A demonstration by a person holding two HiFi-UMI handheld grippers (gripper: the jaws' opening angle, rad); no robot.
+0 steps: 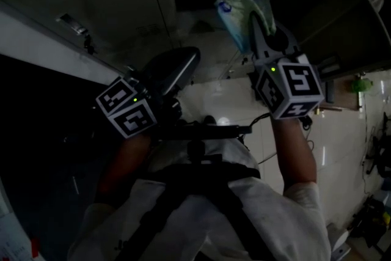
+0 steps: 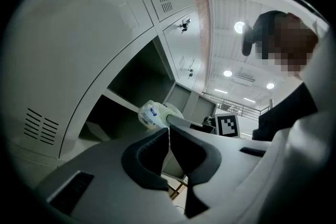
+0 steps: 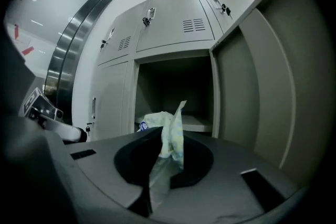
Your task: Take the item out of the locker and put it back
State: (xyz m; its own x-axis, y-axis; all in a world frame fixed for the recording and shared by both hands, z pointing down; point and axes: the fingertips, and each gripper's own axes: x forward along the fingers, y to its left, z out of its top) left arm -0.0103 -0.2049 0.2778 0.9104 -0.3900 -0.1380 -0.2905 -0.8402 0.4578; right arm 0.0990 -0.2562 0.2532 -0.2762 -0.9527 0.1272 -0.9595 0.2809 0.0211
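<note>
My right tongs [image 3: 160, 132] are clamped on the crumpled plastic packet [image 3: 169, 136], held just outside the open locker [image 3: 199, 123], and my left tongs [image 2: 169, 132] are closed on nothing, so I judge the taking-out done and the putting-back yet to do.

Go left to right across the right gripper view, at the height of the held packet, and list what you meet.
left gripper → closed locker door → plastic packet → open locker door
</note>
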